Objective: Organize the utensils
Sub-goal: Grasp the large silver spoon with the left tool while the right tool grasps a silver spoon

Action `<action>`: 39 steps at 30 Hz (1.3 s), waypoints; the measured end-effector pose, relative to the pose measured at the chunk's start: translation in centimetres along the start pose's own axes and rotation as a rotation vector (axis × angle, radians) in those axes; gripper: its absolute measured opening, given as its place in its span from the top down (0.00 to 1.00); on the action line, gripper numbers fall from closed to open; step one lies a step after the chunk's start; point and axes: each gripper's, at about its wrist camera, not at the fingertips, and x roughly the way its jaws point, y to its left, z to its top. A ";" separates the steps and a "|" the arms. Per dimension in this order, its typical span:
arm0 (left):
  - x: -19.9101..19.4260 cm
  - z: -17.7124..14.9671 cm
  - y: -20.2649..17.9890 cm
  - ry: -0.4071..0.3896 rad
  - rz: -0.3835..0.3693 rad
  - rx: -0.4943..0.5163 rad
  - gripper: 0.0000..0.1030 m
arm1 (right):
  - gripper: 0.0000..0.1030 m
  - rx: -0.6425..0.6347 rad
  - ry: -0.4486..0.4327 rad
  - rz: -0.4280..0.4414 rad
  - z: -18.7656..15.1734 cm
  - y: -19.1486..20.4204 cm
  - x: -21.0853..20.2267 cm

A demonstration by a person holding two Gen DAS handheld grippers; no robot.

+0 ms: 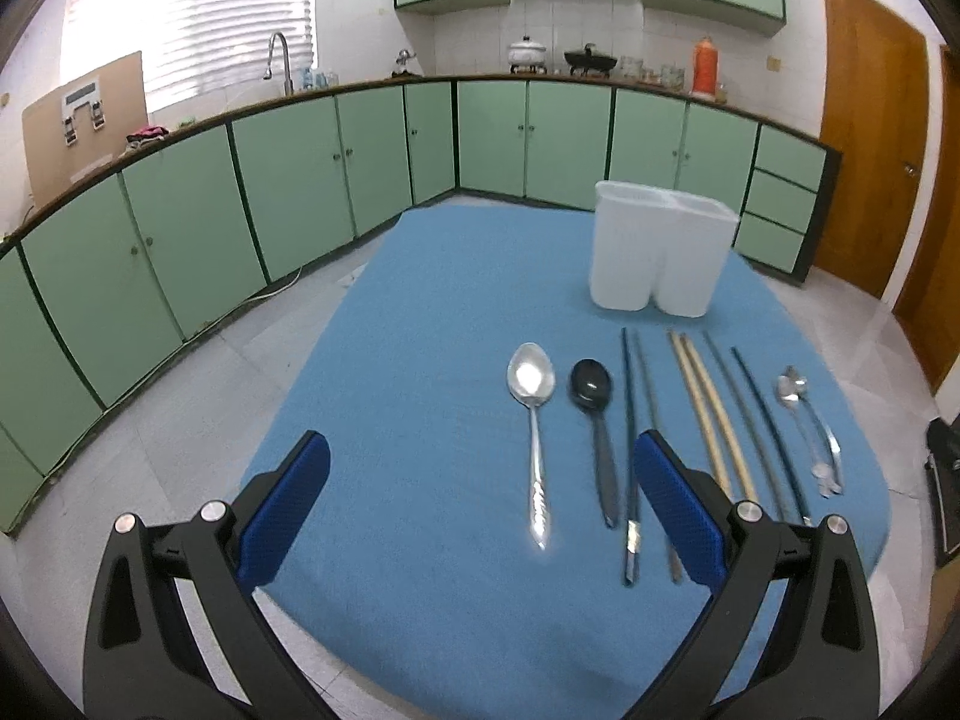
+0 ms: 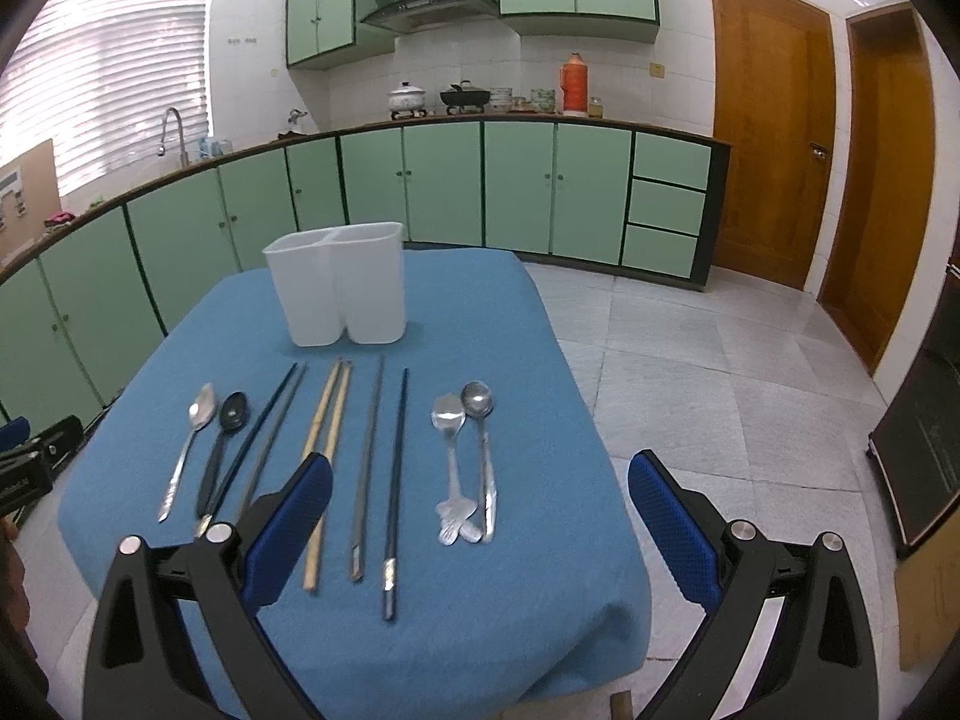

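Observation:
A white two-compartment utensil holder (image 1: 657, 249) (image 2: 337, 285) stands empty at the far side of the blue-clothed table (image 1: 420, 312) (image 2: 528, 576). In front of it lie a silver spoon (image 1: 531, 414) (image 2: 186, 453), a black spoon (image 1: 597, 420) (image 2: 222, 450), dark chopsticks (image 1: 629, 420) (image 2: 264, 420), wooden chopsticks (image 1: 708, 408) (image 2: 327, 438), more dark chopsticks (image 1: 756, 420) (image 2: 384, 468), and two silver spoons (image 1: 807, 426) (image 2: 465, 462). My left gripper (image 1: 480, 495) is open above the near edge. My right gripper (image 2: 480, 510) is open above the near right side.
Green kitchen cabinets (image 1: 300, 180) (image 2: 444, 186) curve behind the table, with a sink tap (image 1: 279, 60) and pots on the counter. Wooden doors (image 2: 774, 126) stand at the right. A dark appliance (image 2: 924, 450) sits on the tiled floor to the right.

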 end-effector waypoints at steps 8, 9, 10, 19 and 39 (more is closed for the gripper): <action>6.8 2.3 -0.7 0.085 0.009 0.009 0.05 | 0.06 0.007 0.040 -0.019 1.2 -0.7 5.1; 8.0 2.7 -0.9 0.103 0.010 0.014 0.05 | 0.06 0.010 0.049 -0.019 1.4 -0.8 5.9; 9.1 3.0 -1.0 0.117 0.009 0.016 0.05 | 0.06 0.010 0.053 -0.018 1.4 -0.8 6.3; 15.7 4.8 -1.2 0.215 0.013 0.030 0.05 | 0.06 0.013 0.102 -0.036 2.0 -0.9 10.8; 20.4 5.1 -1.1 0.294 -0.050 0.014 0.35 | 0.11 -0.010 0.140 -0.045 2.5 -0.8 14.6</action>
